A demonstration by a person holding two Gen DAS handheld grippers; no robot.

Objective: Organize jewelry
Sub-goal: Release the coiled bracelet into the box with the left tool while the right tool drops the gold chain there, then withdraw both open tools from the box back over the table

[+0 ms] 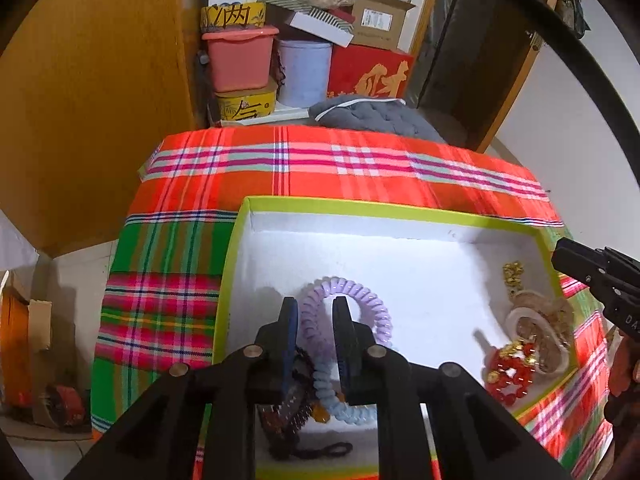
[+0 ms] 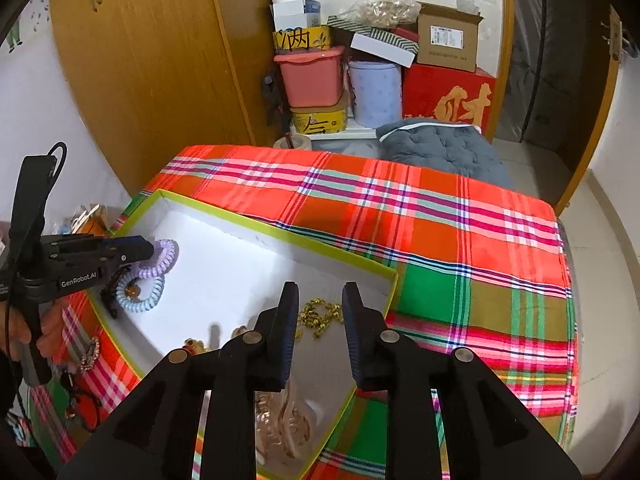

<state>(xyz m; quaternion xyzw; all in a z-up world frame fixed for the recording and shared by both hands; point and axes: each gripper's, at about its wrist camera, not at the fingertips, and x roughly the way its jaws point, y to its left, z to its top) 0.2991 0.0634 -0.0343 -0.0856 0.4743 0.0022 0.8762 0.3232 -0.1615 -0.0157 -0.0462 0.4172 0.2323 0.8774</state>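
A: Where's the jewelry?

B: All in the open box [image 1: 240, 264], the one with the green rim and white inside, sitting on the plaid cloth [image 1: 320, 160] over the counter. A purple spiral hair tie [image 1: 372, 296] and a light blue spiral hair tie [image 1: 344, 412] lie touching each other in the box's near-left part, as the left wrist view has it. A dark toothed hair clip [image 1: 288, 412] lies just beside the blue one, and a black elastic band [image 1: 332, 449] sits near the box's front wall.

A: Other end of the box?

B: A gold chain [image 1: 512, 276] against the right wall. Below it a translucent bangle-like piece [image 1: 536, 336], touching a red bead bracelet [image 1: 508, 372] with gold beads.

A: Left gripper?

B: The left gripper [image 1: 316, 320] is low inside the box, over the spiral ties. Jaws are apart, and the purple tie's coil runs through the gap. Can't tell whether the pads touch it.

A: Right?

B: The right gripper [image 2: 320, 300] hangs over the box's right end. Jaws apart, nothing in them, with the gold chain [image 2: 320, 312] visible between them, down on the box floor.

A: Anything outside the box?

B: A rhinestone piece [image 2: 90, 354] and some dark items lie on the cloth, just beside the box's left wall in the right wrist view. Beyond the counter's far edge there's a grey cushion [image 2: 440, 148], stacked tubs and cartons, and a wooden wardrobe [image 2: 152, 60].
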